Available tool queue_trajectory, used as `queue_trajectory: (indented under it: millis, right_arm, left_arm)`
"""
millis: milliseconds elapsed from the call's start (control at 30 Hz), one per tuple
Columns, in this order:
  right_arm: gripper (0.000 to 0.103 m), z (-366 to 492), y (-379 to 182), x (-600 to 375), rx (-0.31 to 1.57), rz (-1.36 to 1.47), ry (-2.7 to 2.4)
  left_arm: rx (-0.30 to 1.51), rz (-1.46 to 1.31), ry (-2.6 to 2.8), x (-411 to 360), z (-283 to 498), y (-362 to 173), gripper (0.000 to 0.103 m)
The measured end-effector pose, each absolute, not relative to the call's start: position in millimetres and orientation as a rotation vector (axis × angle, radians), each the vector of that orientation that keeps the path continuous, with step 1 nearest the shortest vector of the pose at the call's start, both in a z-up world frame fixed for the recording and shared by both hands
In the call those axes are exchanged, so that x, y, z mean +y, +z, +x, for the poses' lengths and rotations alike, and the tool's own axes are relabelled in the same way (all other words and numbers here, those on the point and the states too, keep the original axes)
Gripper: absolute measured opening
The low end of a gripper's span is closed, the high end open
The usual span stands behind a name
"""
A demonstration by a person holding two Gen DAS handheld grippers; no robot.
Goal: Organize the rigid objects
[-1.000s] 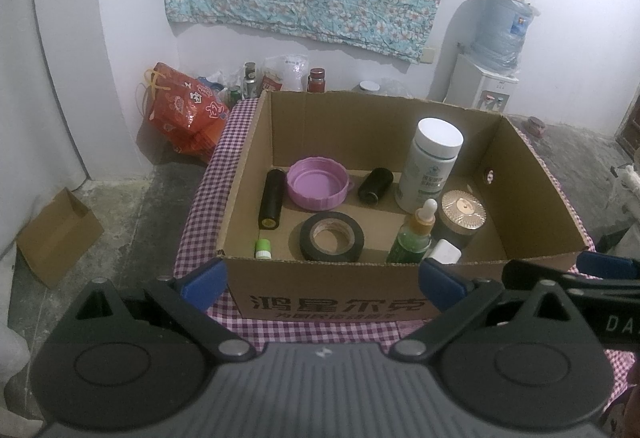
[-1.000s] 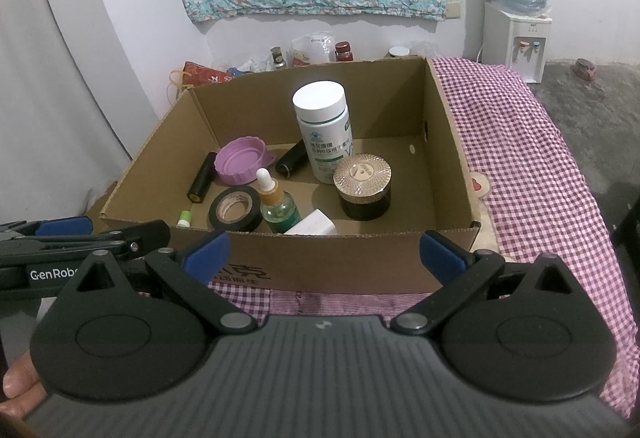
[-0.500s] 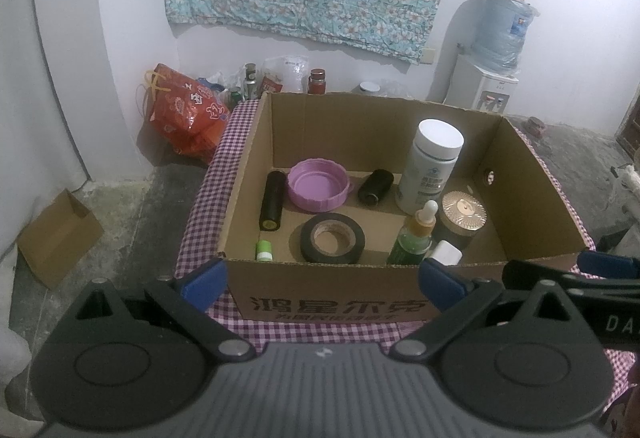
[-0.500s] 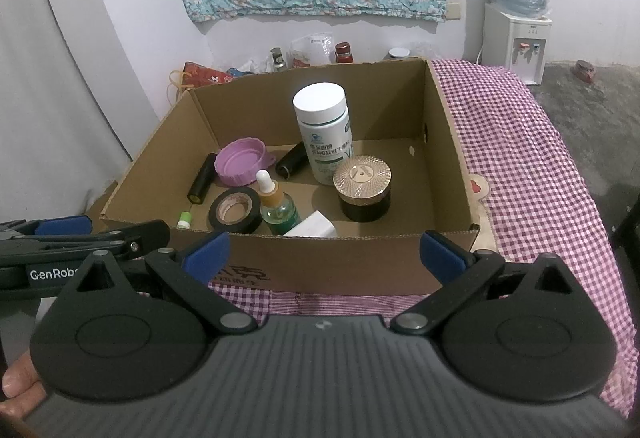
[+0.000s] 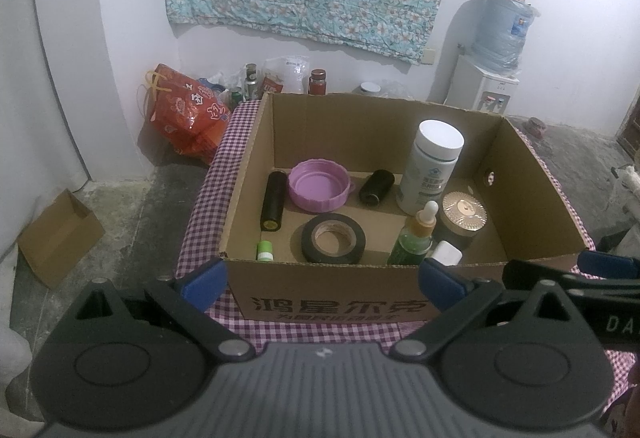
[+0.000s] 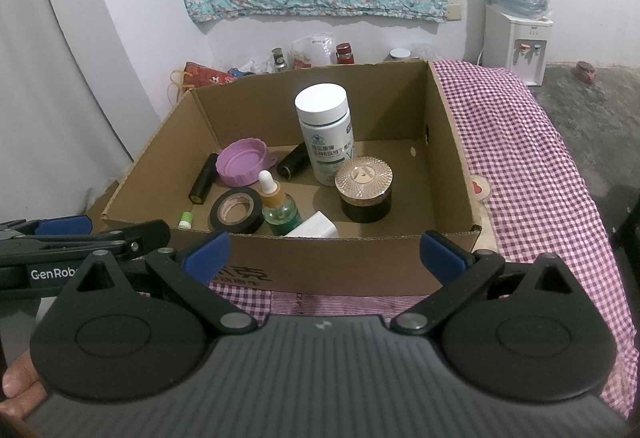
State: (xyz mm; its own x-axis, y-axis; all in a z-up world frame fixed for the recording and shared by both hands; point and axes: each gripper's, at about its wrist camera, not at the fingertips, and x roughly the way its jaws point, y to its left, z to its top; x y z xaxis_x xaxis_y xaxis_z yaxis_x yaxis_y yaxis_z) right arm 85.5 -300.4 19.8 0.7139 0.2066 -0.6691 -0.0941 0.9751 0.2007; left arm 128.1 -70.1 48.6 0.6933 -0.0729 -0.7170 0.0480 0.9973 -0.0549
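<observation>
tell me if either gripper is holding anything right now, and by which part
Nothing is held. The left gripper and right gripper are both open and empty, in front of the cardboard box.

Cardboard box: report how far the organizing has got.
Done: the cardboard box already holds the white bottle, gold-lidded jar, dropper bottle, black tape roll and purple lid. In hand: nothing; both claws open. Left: no loose items visible on the checkered cloth.

The room is dim and a bit grainy. Soft light falls from above, so the round white cap of the tall white plastic bottle (image 5: 441, 139) (image 6: 322, 103) shines brightest. Straight lines bend near the edges, and the corners go dark.
</observation>
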Motion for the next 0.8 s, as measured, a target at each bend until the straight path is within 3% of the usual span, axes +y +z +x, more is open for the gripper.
queue_trajectory:
  millis: [800]
  right_arm:
    - [0.101, 85.6, 21.1, -301.0, 0.758, 0.156, 0.167]
  left_arm:
    - [0.8, -0.029, -0.062, -70.2, 127.0, 50.9, 0.102]
